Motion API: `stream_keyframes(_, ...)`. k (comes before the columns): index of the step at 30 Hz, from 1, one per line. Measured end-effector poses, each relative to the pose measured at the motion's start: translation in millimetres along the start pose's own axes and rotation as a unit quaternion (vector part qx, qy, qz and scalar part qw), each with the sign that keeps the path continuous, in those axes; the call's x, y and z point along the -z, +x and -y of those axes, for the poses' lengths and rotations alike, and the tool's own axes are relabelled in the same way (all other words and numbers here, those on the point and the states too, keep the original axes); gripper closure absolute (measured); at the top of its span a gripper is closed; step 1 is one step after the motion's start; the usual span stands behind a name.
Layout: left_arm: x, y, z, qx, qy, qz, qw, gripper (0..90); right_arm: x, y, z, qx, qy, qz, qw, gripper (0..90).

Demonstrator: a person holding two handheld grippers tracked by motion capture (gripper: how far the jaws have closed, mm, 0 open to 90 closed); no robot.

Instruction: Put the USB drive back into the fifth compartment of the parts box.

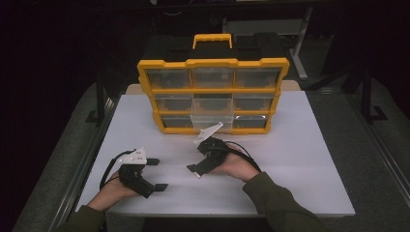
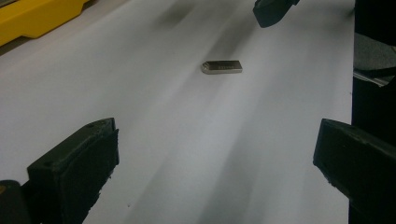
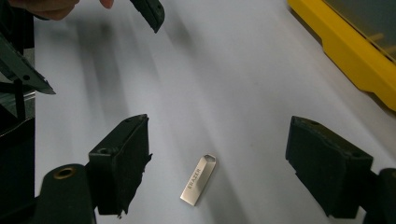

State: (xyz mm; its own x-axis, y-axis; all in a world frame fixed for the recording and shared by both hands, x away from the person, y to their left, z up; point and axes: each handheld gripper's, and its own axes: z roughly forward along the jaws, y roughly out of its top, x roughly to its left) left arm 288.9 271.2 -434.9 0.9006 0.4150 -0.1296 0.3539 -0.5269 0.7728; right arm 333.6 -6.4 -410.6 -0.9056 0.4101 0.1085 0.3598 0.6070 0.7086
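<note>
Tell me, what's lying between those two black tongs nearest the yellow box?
A small silver USB stick lies flat on the white table between the right tongs' open jaws, untouched, in the right gripper view.

USB stick (image 2: 222, 67) btwn spread fingers (image 2: 74, 163)

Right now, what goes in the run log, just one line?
right gripper: open, around USB stick | left gripper: open | USB stick: flat on table
</note>
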Motion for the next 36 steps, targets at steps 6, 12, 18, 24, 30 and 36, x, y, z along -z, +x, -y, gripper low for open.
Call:
stream_keyframes(6,-0.1,-0.1,0.0,-0.001,0.0,0.0,1.0,0.0,-2.8,1.4,1.4,-0.001,0.008,-0.001,1.0,22.3)
stream_keyframes(12,-0.2,-0.4,0.1,-0.001,0.001,0.0,1.0,0.0,-5.1,1.7,2.7,-0.001,0.013,0.0,0.9999,23.2)
stream_keyframes(18,-0.3,-0.7,0.3,-0.001,0.001,0.001,1.0,0.0,-7.6,2.2,4.6,-0.002,0.018,-0.002,0.9998,24.4)
stream_keyframes(24,-0.4,-1.0,0.3,-0.001,0.001,0.001,1.0,0.0,-11.4,2.5,7.0,-0.002,0.027,-0.003,0.9996,26.2)
stream_keyframes(30,-0.5,-1.0,0.4,0.0,0.001,0.001,1.0,0.0,-14.2,1.8,9.5,-0.003,0.028,-0.007,0.9996,32.1)
stream_keyframes(36,-0.6,-1.4,0.3,0.0,0.001,0.001,1.0,0.0,-17.0,1.5,10.8,-0.006,0.033,-0.01,0.9994,38.3)
